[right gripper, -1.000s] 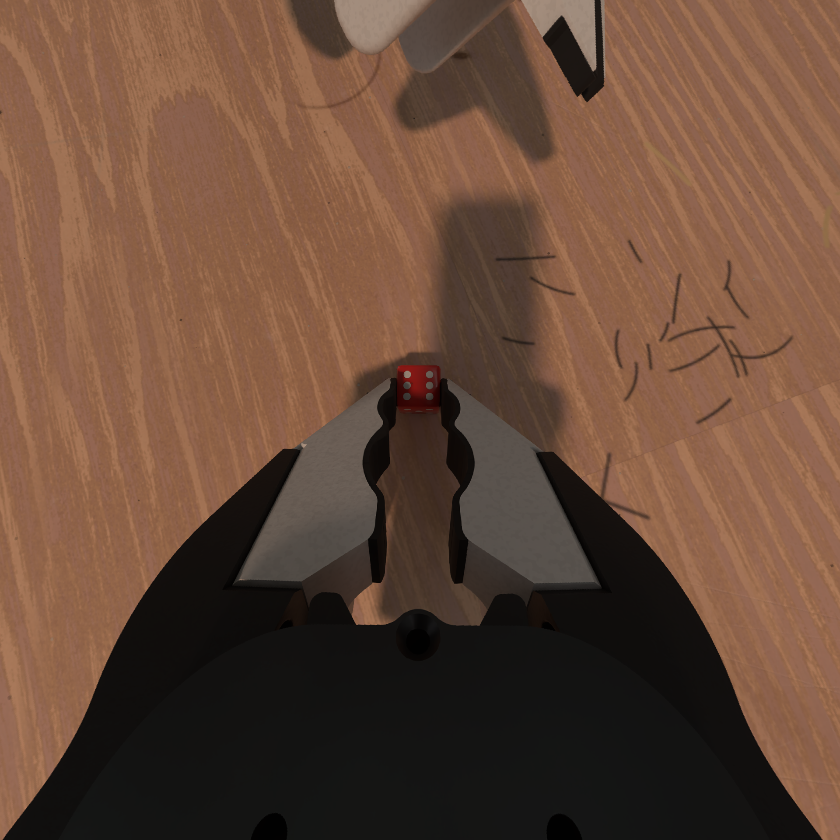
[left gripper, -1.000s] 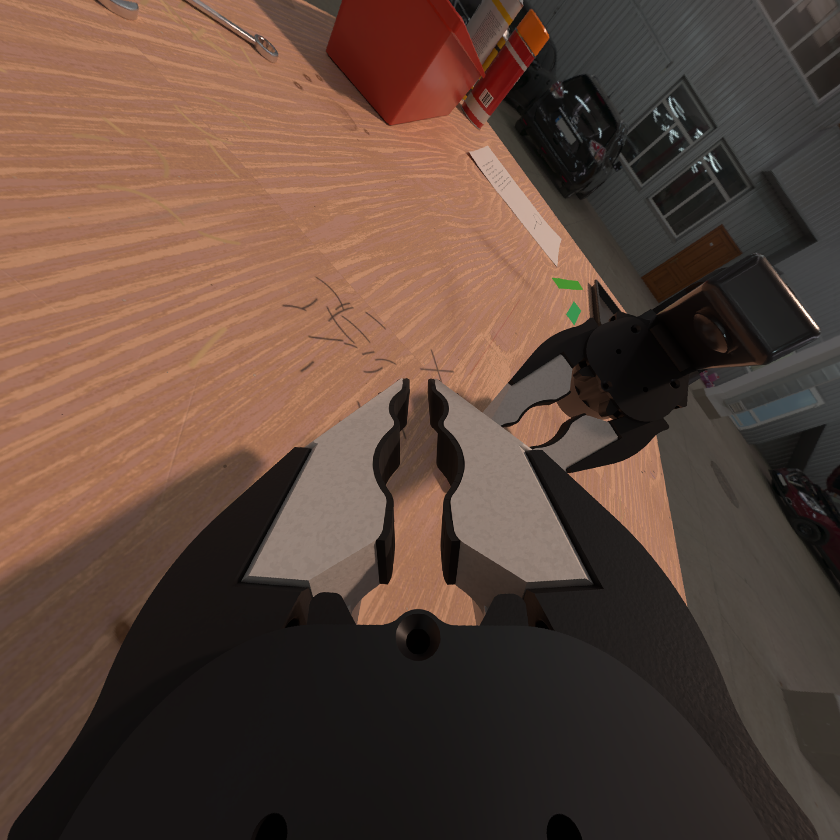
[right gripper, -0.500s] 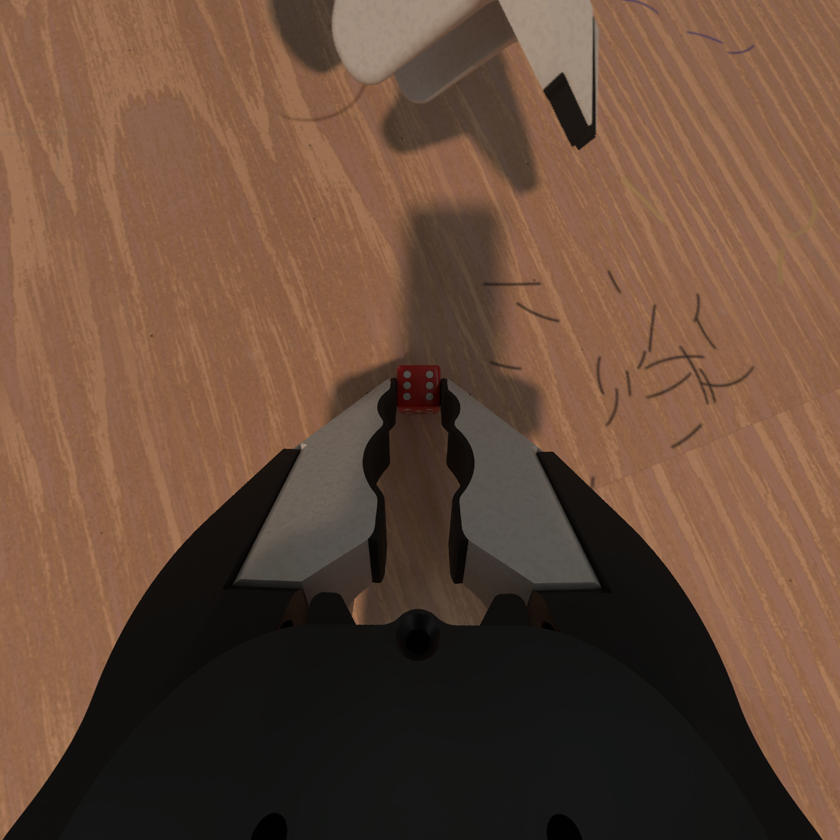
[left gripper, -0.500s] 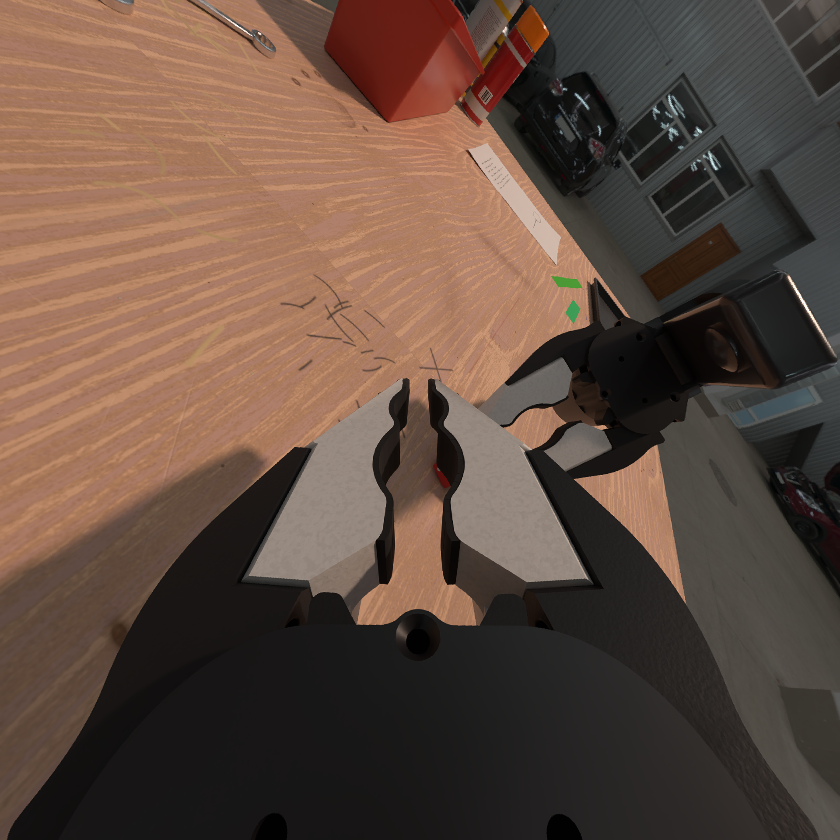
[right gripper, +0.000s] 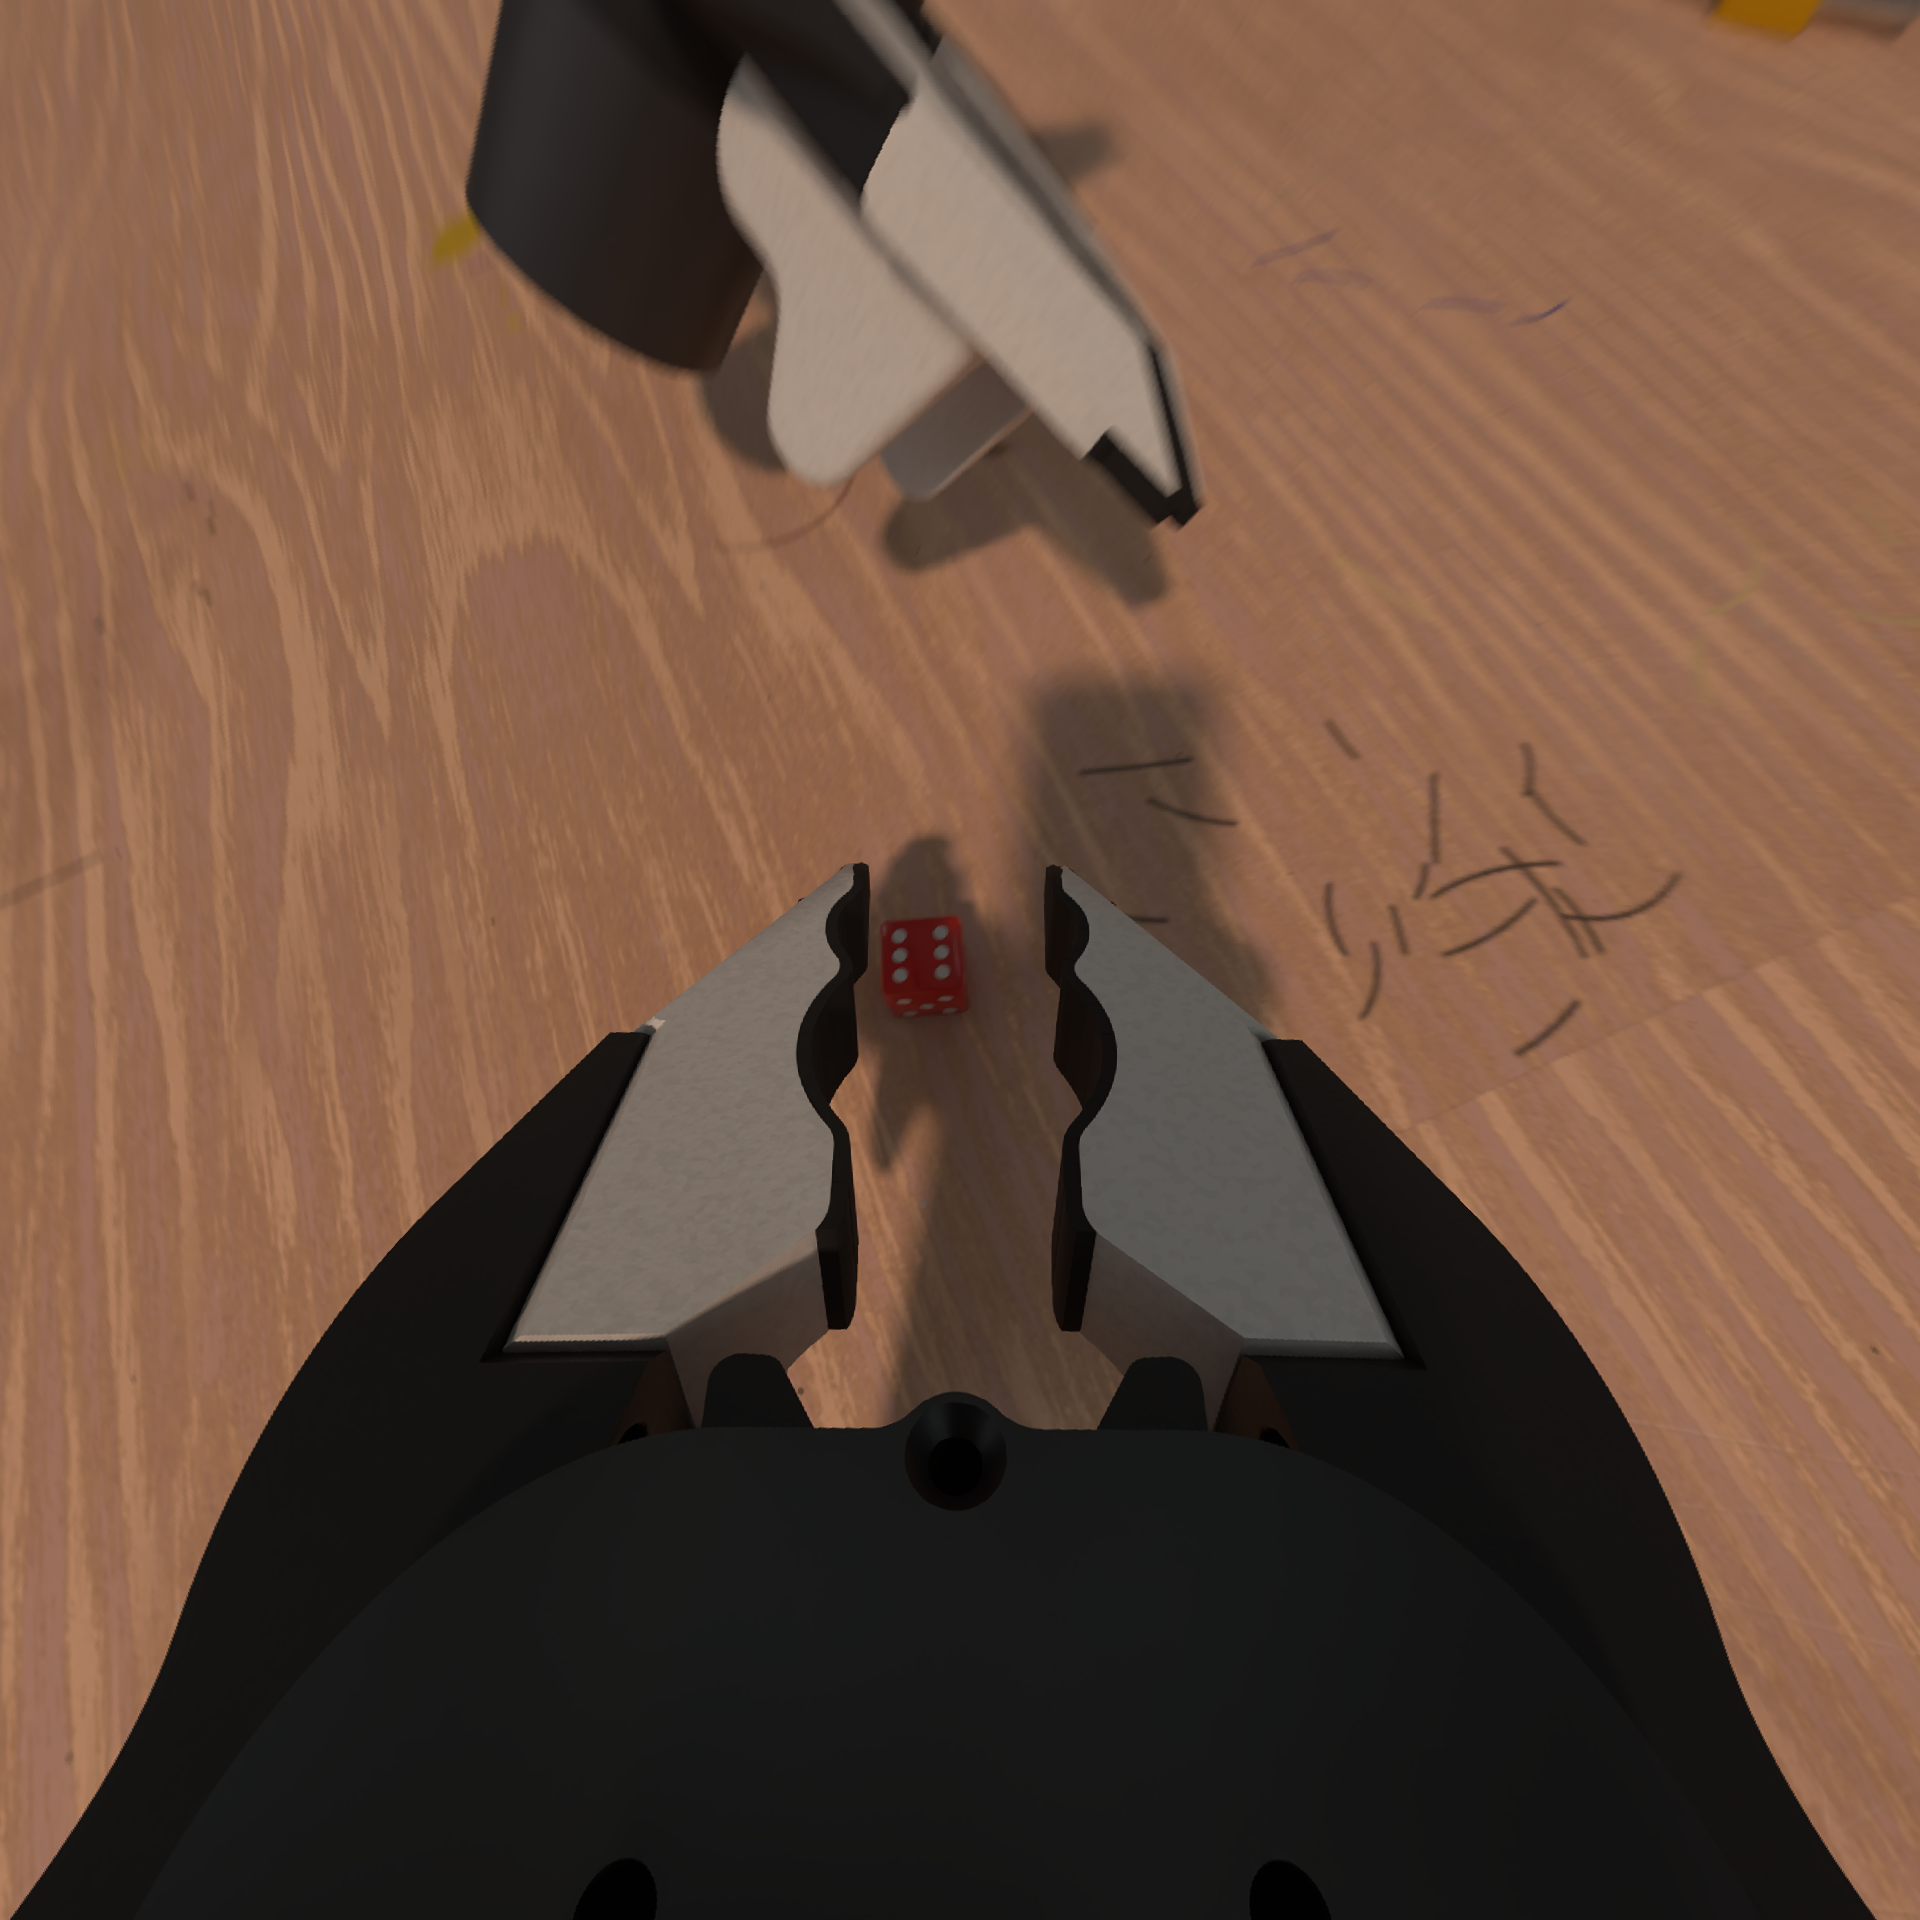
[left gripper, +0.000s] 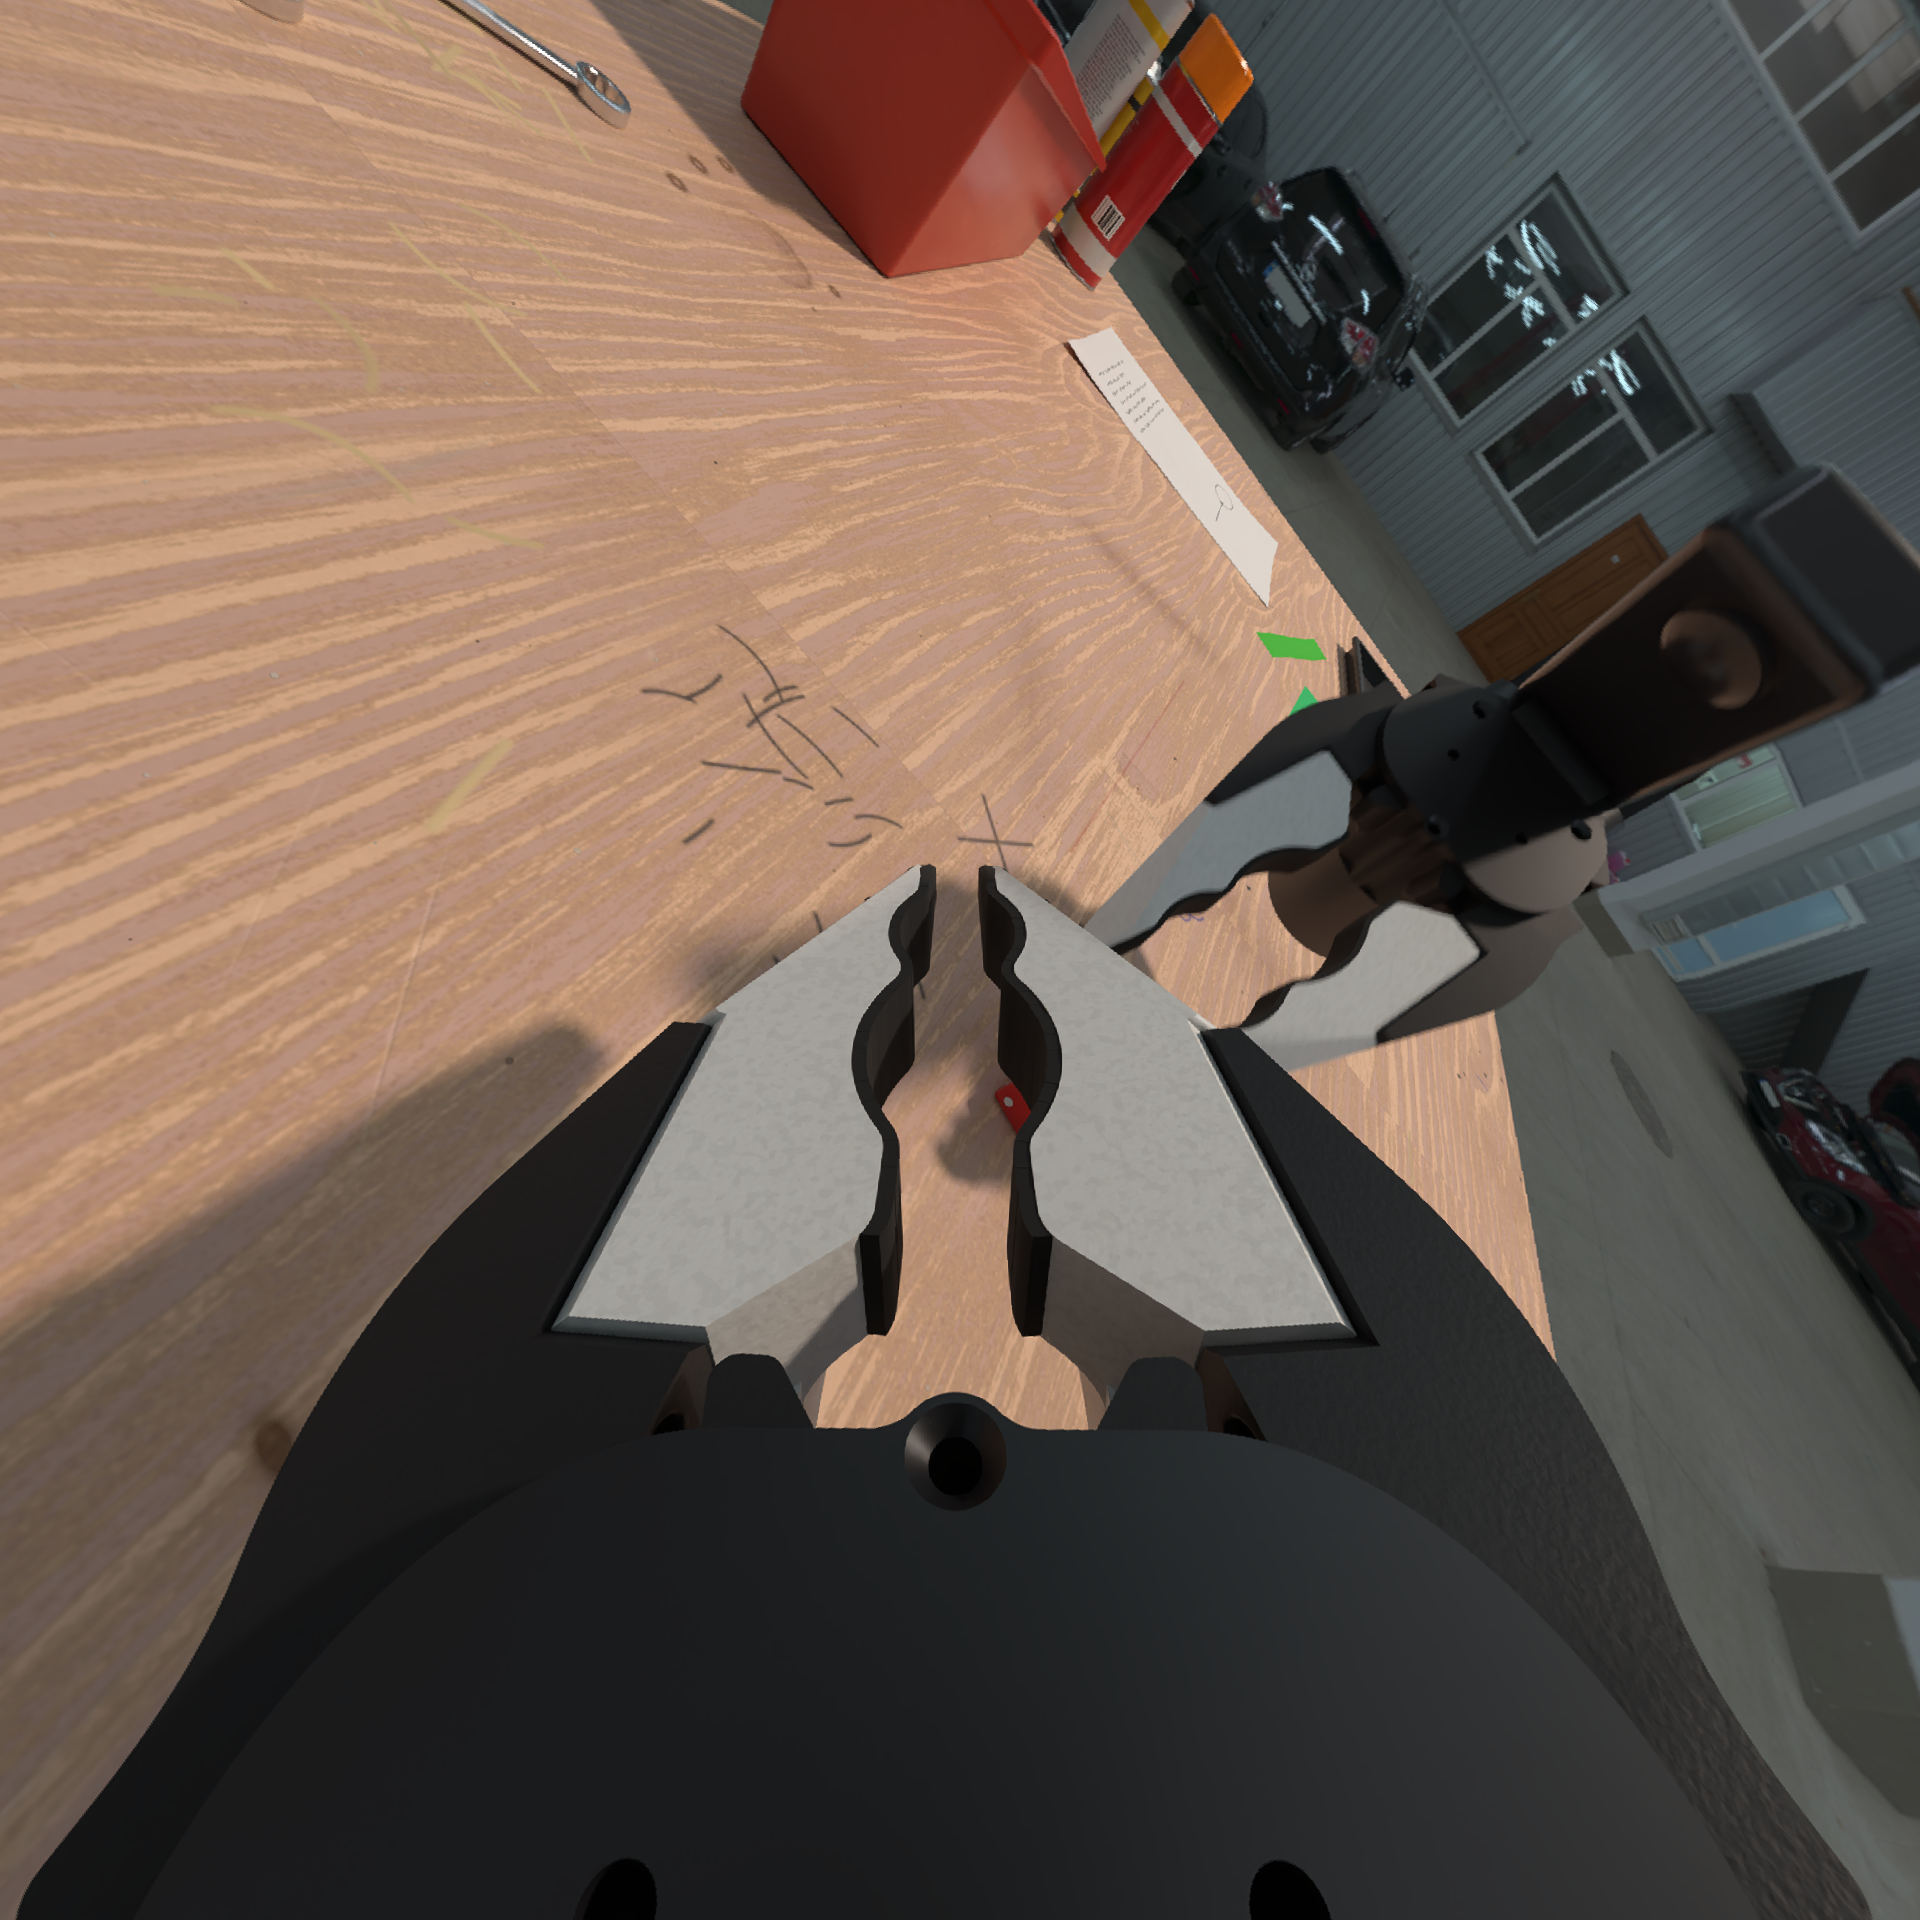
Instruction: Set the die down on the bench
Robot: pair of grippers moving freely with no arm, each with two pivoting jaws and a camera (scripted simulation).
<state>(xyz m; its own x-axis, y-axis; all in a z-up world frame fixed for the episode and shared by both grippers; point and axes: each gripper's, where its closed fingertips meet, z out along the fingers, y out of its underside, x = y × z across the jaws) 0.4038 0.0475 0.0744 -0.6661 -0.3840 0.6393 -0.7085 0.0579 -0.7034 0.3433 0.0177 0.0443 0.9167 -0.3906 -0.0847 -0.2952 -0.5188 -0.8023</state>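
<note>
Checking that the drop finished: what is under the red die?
The die rests on the bare wooden bench, between the right gripper's open fingers. The contact patch beneath it is hidden.

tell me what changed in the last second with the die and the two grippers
The right gripper opened and let go of the red die, which now sits free on the bench between its fingers. The left gripper stayed nearly shut and empty, holding about the same place.

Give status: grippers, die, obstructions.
Right gripper open, fingers apart, off the red die. Die resting on wooden bench. Left gripper nearly shut, empty. Nothing blocking.
</note>
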